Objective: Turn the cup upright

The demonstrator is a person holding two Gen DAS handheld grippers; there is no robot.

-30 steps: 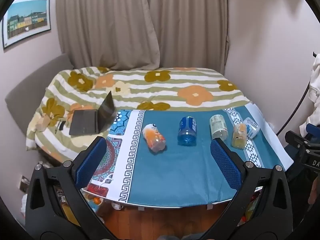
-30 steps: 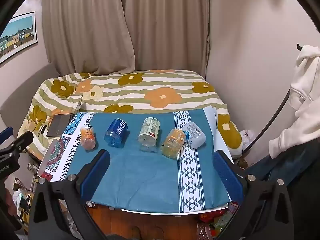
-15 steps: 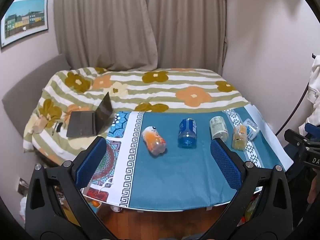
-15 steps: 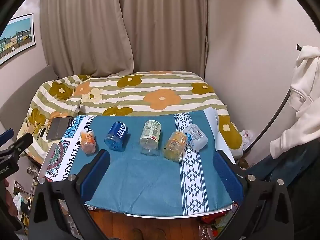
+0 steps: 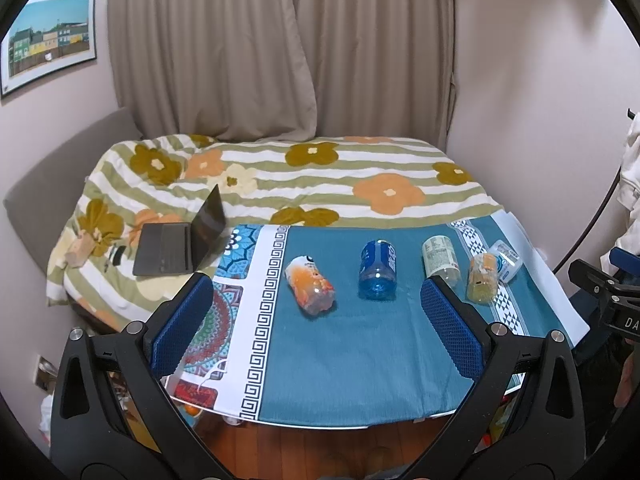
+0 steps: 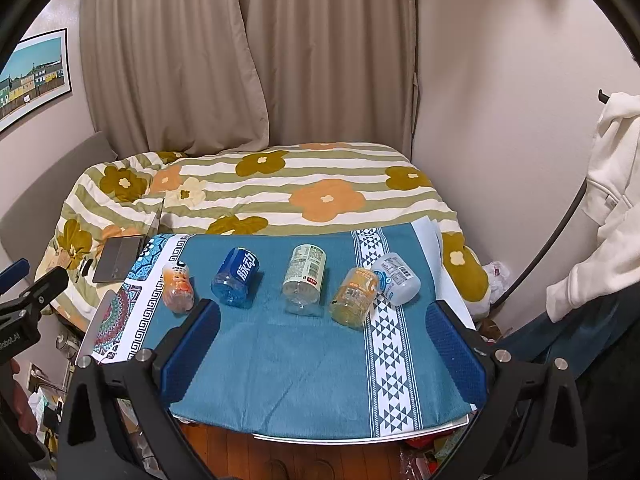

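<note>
Five cups lie on their sides in a row across the far half of my table, none upright. From my left I count the orange cup (image 5: pixel 310 286) (image 6: pixel 177 287), its body over the teal cloth just right of the white key-pattern band; the blue cup (image 5: pixel 378 269) (image 6: pixel 236 276) with white lettering; the pale green-labelled cup (image 5: pixel 440 258) (image 6: pixel 305 279); the amber cup (image 5: pixel 483 277) (image 6: pixel 355 297); and the white cup (image 5: pixel 505 255) (image 6: pixel 396 278) with a blue label. The amber and white ones touch or nearly touch, both on the triangle-pattern stripe at the right; the other three are set apart from each other. The open ends of the first four face toward me; I cannot tell for the white one.

My left gripper (image 5: pixel 318 322) hangs over the near part of the table, jaws spread wide and empty, the orange and blue cups framed between its blue pads (image 5: pixel 182 322). My right gripper (image 6: pixel 323 344) is likewise wide and holding nothing, above the near cloth, well short of the row.

The tablecloth (image 5: pixel 352 360) (image 6: pixel 300 368) covers the table. Beyond it is a bed with a flowered striped quilt (image 5: pixel 320 176) (image 6: pixel 280 184), an open laptop (image 5: pixel 180 240) (image 6: pixel 120 254) on its left side. Beige curtains (image 5: pixel 280 48) (image 6: pixel 248 52) hang behind, and a framed picture (image 5: pixel 48 36) (image 6: pixel 32 76) is on the left wall
</note>
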